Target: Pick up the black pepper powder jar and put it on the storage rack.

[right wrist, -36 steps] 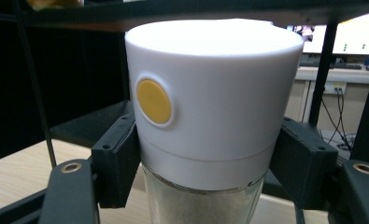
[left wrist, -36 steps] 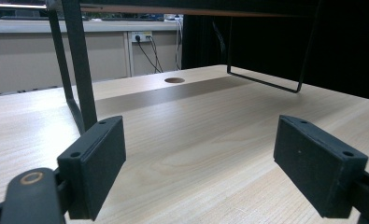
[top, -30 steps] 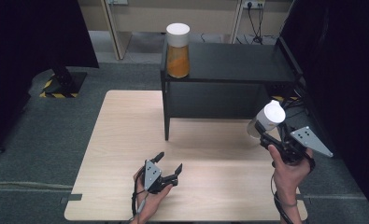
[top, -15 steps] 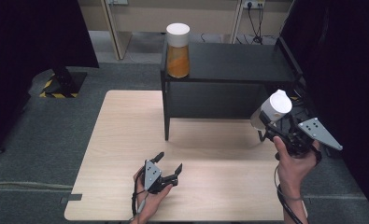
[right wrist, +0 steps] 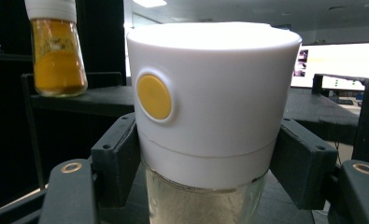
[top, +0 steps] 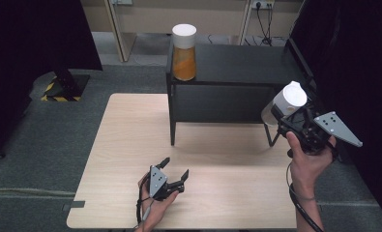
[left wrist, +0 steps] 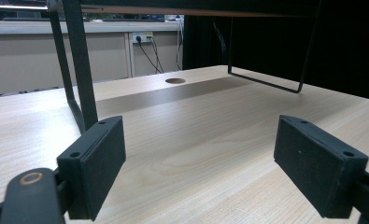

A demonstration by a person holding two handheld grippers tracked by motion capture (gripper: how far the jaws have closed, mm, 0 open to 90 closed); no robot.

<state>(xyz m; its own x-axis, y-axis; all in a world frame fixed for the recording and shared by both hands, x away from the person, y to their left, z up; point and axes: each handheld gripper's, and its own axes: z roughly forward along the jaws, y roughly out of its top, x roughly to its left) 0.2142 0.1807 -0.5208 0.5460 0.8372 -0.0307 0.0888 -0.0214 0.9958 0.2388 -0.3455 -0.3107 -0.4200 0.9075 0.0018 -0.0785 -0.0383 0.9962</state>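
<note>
I have the right gripper (top: 295, 121) clamped on a glass jar with a white lid (top: 284, 105). In the right gripper view the jar (right wrist: 205, 116) stands upright between my two black pads (right wrist: 117, 158), which press its sides at the lid's lower edge, one on each flank; a round yellow button on the lid faces the camera. In the high view the jar hangs in the air at the right end of the black shelf (top: 237, 63), just off its front corner and above the wooden table (top: 130, 135). A second jar with orange contents (top: 184, 52) stands on the shelf's left end, well apart. My left gripper (top: 171, 174) rests low on the table near its front edge, jaws spread wide with bare wood between them.
</note>
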